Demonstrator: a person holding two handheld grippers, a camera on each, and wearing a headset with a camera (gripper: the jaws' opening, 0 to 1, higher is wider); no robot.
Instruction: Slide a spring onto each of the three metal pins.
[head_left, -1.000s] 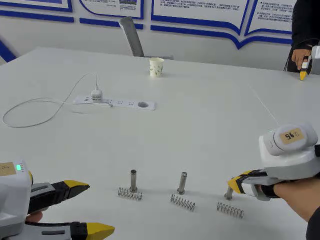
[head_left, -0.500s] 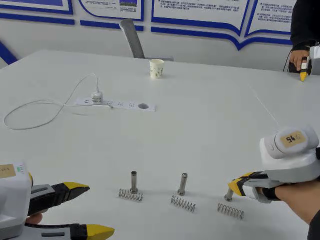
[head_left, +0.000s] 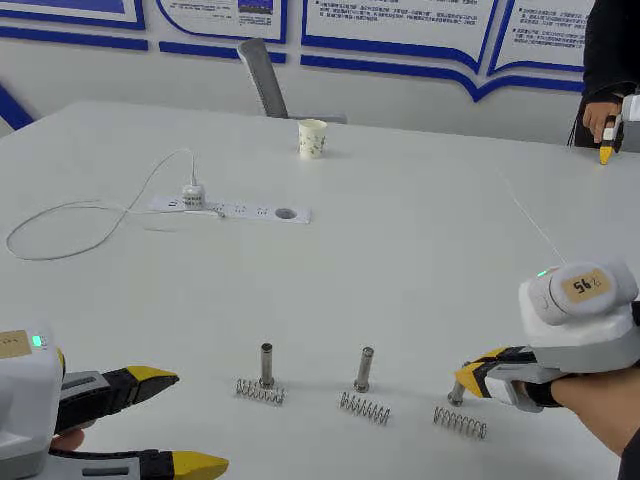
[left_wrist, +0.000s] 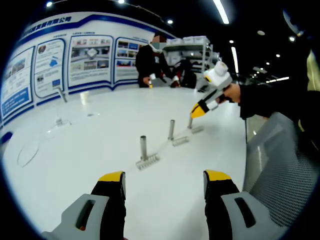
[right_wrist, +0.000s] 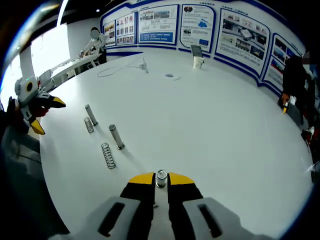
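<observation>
Left gripper (left_wrist: 164, 176), jaws spread, nearest; a spring (head_left: 364, 407) lies just before the middle pin (head_left: 364, 368), with like pairs on either side, the right gripper (right_wrist: 161, 180) pinching the pin (right_wrist: 161, 174) to its right; paper cup (head_left: 313, 136) far beyond it.

White table (head_left: 420, 240): paper cup (head_left: 313, 137) upper centre; power strip (head_left: 240, 208), looped white cable (head_left: 60, 215) left; grey chair (head_left: 262, 75) behind.

Right gripper (head_left: 466, 379) sank slightly at rightmost pin (right_wrist: 161, 176); green lamp (head_left: 543, 272) now visible.
</observation>
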